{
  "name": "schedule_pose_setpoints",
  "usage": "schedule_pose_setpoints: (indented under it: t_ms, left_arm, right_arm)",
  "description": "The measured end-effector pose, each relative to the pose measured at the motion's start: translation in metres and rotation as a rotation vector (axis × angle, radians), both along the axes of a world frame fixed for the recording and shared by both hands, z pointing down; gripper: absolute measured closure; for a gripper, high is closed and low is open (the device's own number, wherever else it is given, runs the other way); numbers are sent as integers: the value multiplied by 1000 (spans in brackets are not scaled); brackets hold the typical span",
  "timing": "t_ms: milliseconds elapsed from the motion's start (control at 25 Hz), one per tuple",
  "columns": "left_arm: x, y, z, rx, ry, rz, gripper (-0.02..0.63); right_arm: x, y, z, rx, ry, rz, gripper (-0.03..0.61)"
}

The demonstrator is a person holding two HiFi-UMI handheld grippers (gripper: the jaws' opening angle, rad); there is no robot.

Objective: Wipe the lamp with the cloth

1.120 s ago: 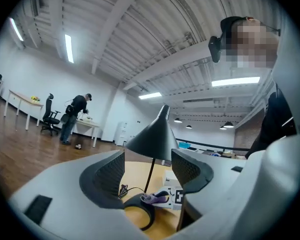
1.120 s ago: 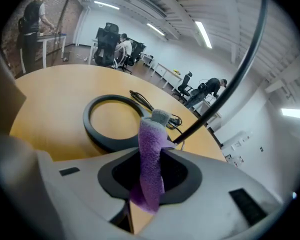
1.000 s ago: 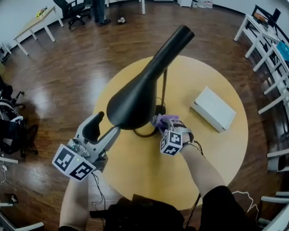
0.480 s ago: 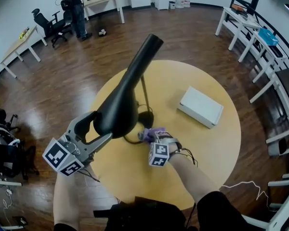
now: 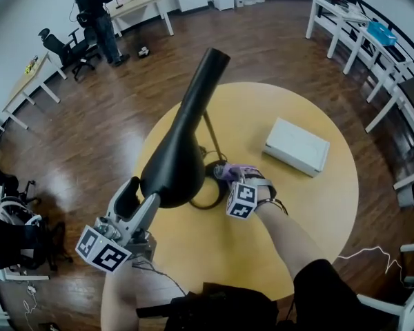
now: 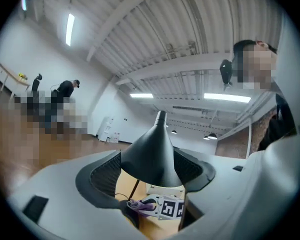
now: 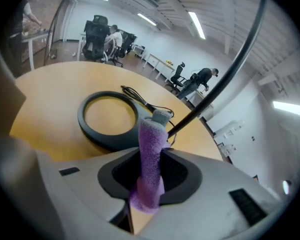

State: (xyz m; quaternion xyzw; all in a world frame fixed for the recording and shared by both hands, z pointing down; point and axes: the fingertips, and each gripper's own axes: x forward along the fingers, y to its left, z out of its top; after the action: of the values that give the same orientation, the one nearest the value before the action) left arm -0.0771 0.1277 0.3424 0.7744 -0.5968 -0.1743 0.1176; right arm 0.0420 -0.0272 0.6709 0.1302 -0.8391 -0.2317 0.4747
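Table (image 5: 314,209) | left gripper (image 6: 148,165) wide, just closing on lamp shade (image 5: 172,164): stiff, likely tippy, hold rim | right gripper (image 7: 151,166) pinches limp cloth (image 7: 151,144)

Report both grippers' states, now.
Left gripper: jaws wide, just closing around the shade; seems to grip it.
Right gripper: shut on the cloth.
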Motion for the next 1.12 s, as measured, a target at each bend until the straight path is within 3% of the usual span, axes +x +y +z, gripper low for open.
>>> schedule_pose_setpoints:
  t_ms: [80,200,320,520,640,880,960,1120]
  left_arm:
    - [-4,-6,-1,-22,-11,20,296]
    - [1,-14,-4,-40,-123,74,280]
    - [7,-19,-8,-37,-173,139,283]
    - [12,-24,-8,-9,-182,168,275]
    - [11,-23,-6,-1,-180,167,275]
    - [21,-24,-7,2,-192,169,276]
    - [24,-25,-8,-3,-199,172,276]
    - [24,-27,-9,-24,-212,182,278]
  right_arm:
    - [-4,0,0,30,26,2,486]
    - [-6,7,5,50,57,-27,486]
    - [-4,25,9,70,78,-87,486]
    - [7,74,19,52,106,-198,486]
    - [13,100,27,88,139,-278,486]
    - [23,107,23,31,186,-363,485]
    - [19,92,13,16,154,-330,486]
    - [10,24,4,98,126,-133,486]
